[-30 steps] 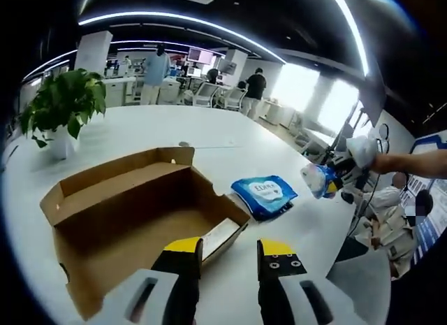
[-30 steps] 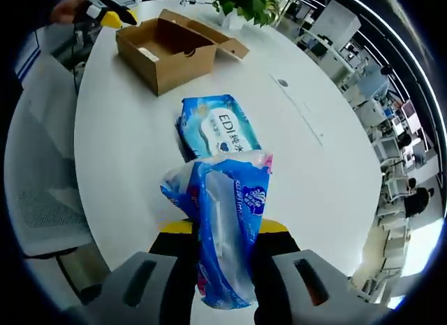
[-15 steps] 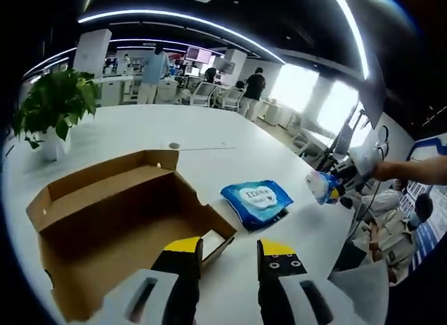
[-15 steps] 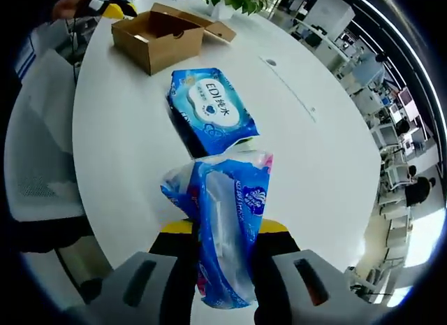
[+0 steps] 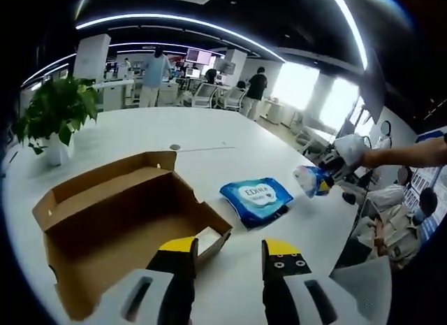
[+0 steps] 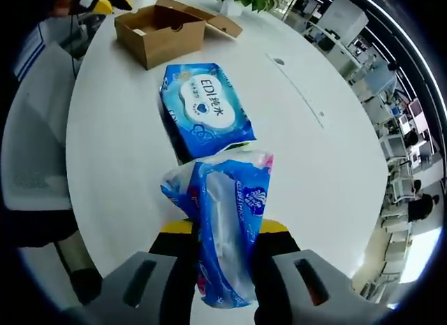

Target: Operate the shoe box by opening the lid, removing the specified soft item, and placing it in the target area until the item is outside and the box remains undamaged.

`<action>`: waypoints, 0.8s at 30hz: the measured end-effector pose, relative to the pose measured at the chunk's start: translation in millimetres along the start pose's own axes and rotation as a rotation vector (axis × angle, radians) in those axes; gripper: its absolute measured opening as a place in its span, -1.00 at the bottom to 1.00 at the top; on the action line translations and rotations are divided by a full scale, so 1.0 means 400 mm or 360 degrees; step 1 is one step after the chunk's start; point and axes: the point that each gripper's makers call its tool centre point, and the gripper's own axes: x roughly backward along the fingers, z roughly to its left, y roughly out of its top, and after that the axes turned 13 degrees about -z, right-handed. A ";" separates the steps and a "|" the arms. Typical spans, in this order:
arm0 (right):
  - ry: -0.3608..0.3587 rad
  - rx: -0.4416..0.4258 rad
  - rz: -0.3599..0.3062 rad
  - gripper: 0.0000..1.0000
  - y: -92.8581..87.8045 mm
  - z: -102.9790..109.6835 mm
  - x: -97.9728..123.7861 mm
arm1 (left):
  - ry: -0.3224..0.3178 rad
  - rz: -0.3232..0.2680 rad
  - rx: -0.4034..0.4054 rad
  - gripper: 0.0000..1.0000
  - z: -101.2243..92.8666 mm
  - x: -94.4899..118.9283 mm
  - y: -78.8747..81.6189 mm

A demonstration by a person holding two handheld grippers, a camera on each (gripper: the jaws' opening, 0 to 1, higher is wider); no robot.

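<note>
Right tool (image 6: 222, 230) is clamped on a crinkly blue plastic pack (image 6: 222, 227), soft and bulging between its jaws, held above the smooth white desk (image 6: 314, 164). Just ahead of it lies a flat, glossy blue wipes packet (image 6: 204, 110), and beyond that the brown cardboard shoe box (image 6: 159, 35), lid folded back. Left tool (image 5: 229, 251) hovers with jaws apart and nothing between them, the open box (image 5: 126, 220) just ahead-left of it.
</note>
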 end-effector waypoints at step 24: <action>0.0191 0.0146 0.0119 -0.44 -0.027 -0.023 -0.108 | 0.0240 0.0007 0.0083 -0.23 0.055 0.115 -0.031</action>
